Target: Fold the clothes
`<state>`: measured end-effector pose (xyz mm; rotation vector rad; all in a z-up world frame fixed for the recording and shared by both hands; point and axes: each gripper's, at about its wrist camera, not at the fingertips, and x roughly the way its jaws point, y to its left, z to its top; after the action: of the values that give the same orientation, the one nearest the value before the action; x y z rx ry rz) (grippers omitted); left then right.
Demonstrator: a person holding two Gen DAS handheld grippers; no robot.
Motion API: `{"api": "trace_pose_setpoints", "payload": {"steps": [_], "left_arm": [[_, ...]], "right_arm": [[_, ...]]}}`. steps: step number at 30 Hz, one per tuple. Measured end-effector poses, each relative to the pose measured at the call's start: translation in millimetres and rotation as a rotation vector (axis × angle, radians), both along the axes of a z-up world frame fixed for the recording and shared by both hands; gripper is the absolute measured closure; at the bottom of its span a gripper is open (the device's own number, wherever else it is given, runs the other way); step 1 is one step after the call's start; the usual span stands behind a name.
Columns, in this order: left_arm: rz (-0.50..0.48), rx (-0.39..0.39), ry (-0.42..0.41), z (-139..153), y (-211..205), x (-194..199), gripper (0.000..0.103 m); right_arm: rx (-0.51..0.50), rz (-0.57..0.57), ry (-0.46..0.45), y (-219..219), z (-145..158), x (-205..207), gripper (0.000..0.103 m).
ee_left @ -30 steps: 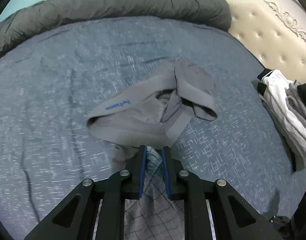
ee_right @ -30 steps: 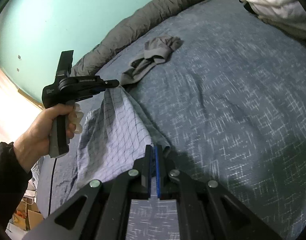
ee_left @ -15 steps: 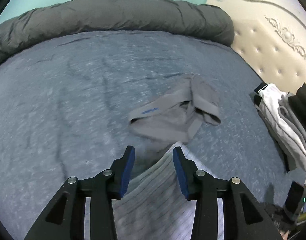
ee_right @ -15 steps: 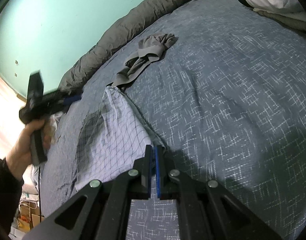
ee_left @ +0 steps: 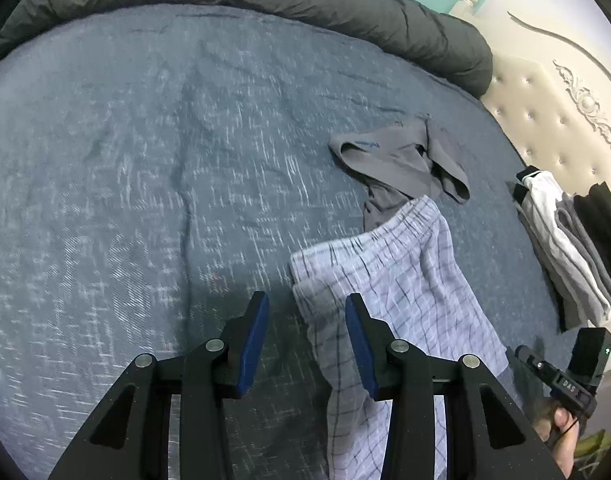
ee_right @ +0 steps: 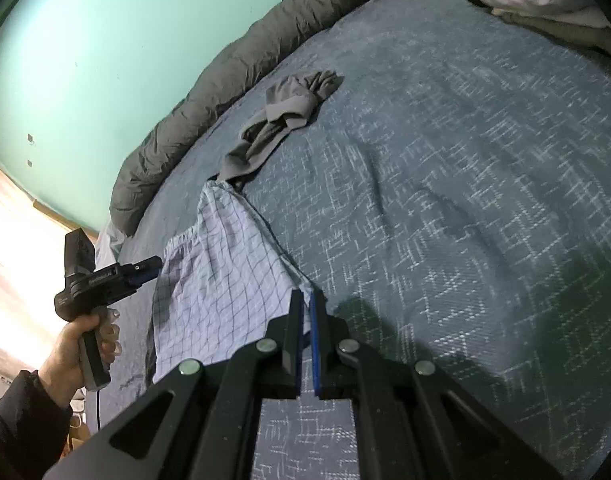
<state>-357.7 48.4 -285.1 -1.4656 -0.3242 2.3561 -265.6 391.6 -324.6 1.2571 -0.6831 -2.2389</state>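
Plaid shorts (ee_left: 389, 276) — waistband toward headboard (ee_left: 553, 120)

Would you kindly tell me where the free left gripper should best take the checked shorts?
Grip the elastic waistband corner of the checked shorts, coming from the left gripper's own side: that edge lies flat and exposed, opposite the right gripper's pinch.

One plaid shorts (ee_left: 401, 280), one grey underwear (ee_left: 401, 160), one folded pile (ee_left: 565, 236), two hand-held grippers (ee_left: 305, 332) (ee_right: 305, 312)
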Motion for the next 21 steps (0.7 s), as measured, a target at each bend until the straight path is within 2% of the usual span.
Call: {"api": "trace_pose_setpoints", "payload": {"steps": [3,5,8,11,15,21], "left_arm": [[-0.011,0.008,-0.010,-7,5,1,0.062],[-0.004,0.011,-0.005,-6,3,1,0.074],[0.004,0.017,0.003,-5,1,1,0.087],[0.007,0.009,0.005,-4,0,-2,0.094],[0.022,0.026,0.015,-1,-4,-6,0.094],[0.055,0.072,-0.017,-6,-8,-14,0.094]], "right_arm": [[0.008,-0.011,0.010,-2,2,-1,0.098],[0.013,-0.019,0.029,-3,6,-1,0.098],[0.021,-0.008,0.027,-9,5,-2,0.095],[0.021,0.005,0.011,-14,0,-2,0.095],[0.020,0.000,0.011,-13,0,-2,0.095],[0.021,0.004,0.005,-15,-1,-2,0.095]]}}
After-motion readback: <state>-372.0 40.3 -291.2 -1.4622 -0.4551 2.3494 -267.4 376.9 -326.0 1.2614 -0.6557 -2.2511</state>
